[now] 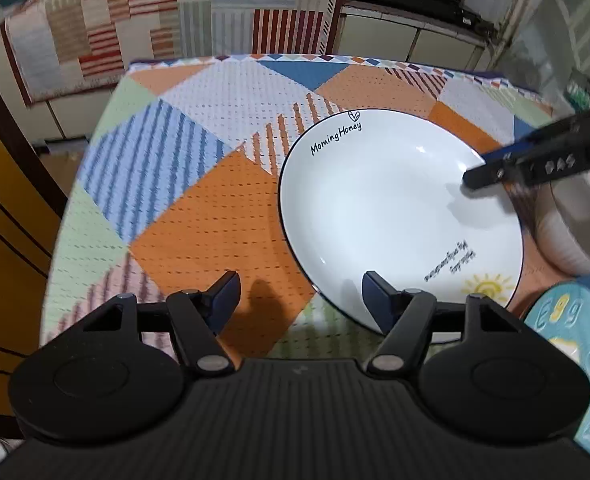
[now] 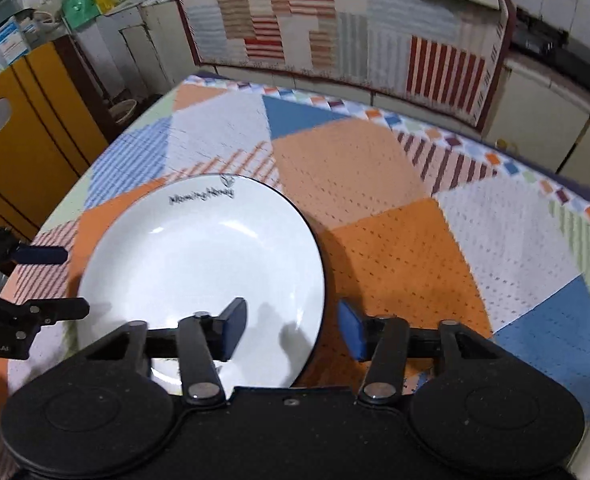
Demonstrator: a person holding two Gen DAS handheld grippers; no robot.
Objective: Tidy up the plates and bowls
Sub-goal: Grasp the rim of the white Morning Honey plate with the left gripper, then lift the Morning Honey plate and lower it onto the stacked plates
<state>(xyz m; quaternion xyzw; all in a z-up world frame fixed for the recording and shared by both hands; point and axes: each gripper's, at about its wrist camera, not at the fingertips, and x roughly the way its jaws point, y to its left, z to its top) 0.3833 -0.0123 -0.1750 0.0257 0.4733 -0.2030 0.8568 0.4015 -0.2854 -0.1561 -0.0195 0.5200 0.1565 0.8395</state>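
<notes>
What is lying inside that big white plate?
The white plate holds no food, only printed words and a sun drawing. Gripper fingers hide parts of its rim and the patchwork tablecloth lies beneath.

A white plate [image 2: 199, 280] with a dark rim and black lettering near its far edge is seen lying on a patchwork tablecloth [image 2: 395, 240] of orange, blue, white and striped patches. The right gripper [image 2: 293, 330] is held over the plate's near right rim, its jaws apart; one blue pad is seen above the plate and the other above the cloth, with nothing gripped. The left gripper [image 2: 63, 280] is seen at the plate's left edge. A yellow cabinet [image 2: 35, 136] stands at left.
</notes>
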